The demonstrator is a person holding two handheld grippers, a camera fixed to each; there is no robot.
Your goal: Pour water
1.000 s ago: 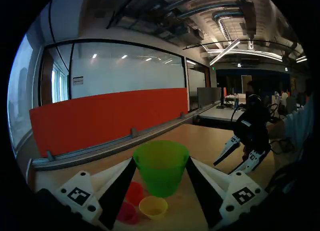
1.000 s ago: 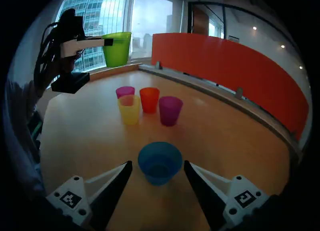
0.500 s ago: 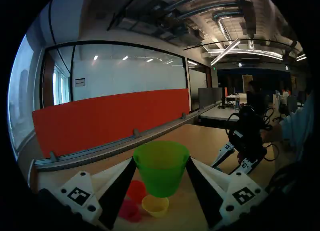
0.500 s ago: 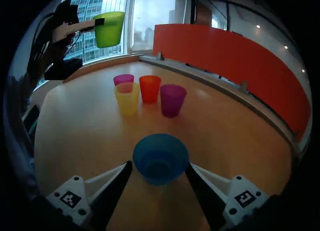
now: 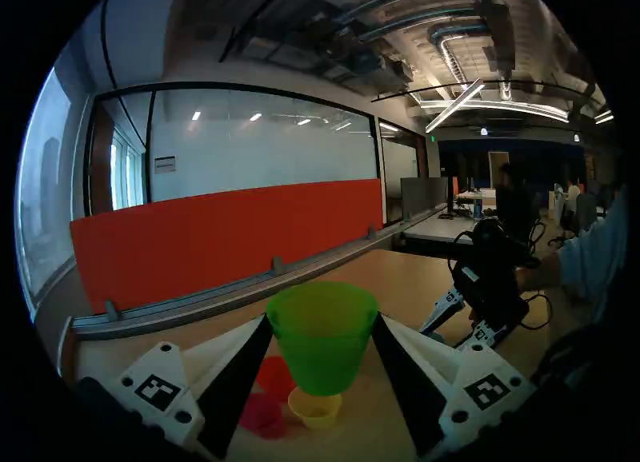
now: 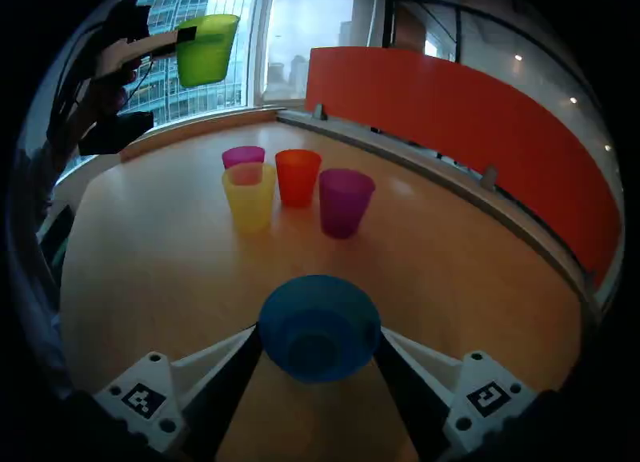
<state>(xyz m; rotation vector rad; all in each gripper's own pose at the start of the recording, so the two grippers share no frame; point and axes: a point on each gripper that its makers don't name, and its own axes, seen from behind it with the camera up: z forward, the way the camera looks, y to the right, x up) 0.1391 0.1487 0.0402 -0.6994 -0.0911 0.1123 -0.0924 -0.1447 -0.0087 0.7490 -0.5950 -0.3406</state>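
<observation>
Green plastic marks the cup furthest on: the green cup [image 5: 322, 338] sits upright between the fingers of the left gripper [image 5: 322, 322], which have closed against its two sides and hold it high above the wooden counter [image 6: 448, 270]. The right gripper [image 6: 318, 334] has both fingers pressed to the sides of the blue cup [image 6: 318, 318], low near the counter. Whether that cup rests on the wood or is just clear of it cannot be told. Beyond it a yellow cup [image 6: 250, 197], an orange cup [image 6: 298, 177], a purple cup [image 6: 346, 202] and a pink cup [image 6: 242, 156] stand in a close cluster, untouched. The two held cups are well apart, the green one up and off to the left in the right gripper view. No water can be made out in either cup, and none is falling. As a judgement, both grasps are made and the pour itself is not yet begun. What is left is to bring one cup over the other and tip it.
</observation>
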